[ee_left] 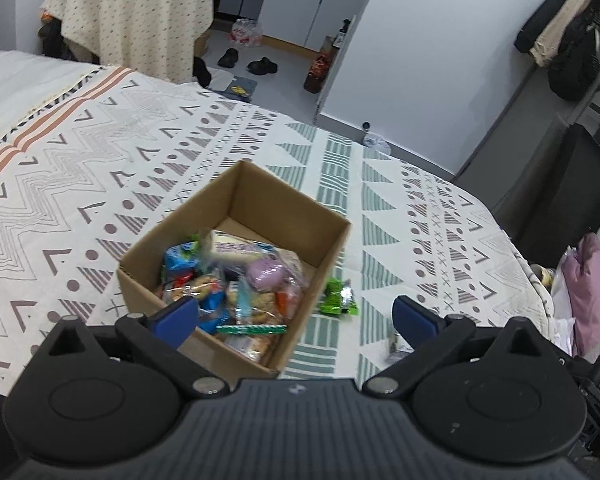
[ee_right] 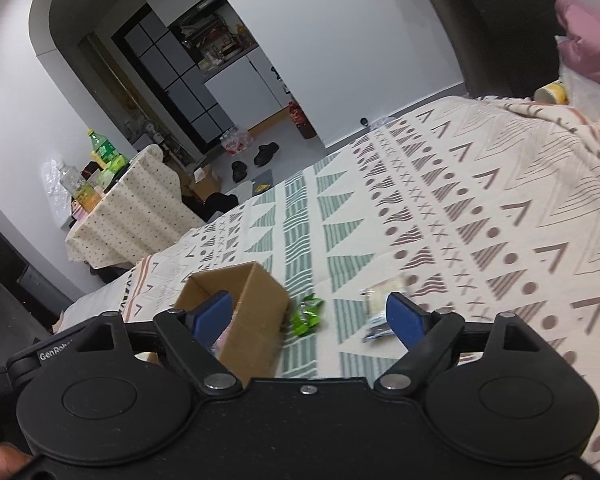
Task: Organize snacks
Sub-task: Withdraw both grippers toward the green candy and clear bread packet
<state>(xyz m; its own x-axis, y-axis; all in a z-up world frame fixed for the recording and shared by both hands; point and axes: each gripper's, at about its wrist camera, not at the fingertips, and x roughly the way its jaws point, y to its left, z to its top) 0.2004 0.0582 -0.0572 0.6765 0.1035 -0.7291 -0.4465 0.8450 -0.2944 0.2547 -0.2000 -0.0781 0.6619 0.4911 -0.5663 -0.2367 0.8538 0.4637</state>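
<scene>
Left hand-held gripper [ee_left: 296, 316]: we find it wide, empty, over the box [ee_left: 260, 200].
Right hand-held gripper [ee_right: 310, 314]: wide, empty.
Snacks: most boxed; green packet [ee_left: 338, 292] and pale packet [ee_right: 378, 304] loose on bed [ee_left: 100, 160].
Risk: we judge soft bedding may let packets slide from closing pads.

Right gripper [ee_right: 311, 314] over the patterned bedspread [ee_right: 480, 216], blue pads [ee_right: 406, 318] wide apart, nothing between them. Open cardboard box [ee_right: 256, 320] sits behind the left pad, green snack packet [ee_right: 307, 314] just beside the box on the bedspread, pale clear-wrapped packet [ee_right: 376, 304] near the right pad. Background: cloth-covered table [ee_right: 132, 216] with bottles [ee_right: 104, 152], black shoes [ee_right: 256, 160] on the floor.
</scene>
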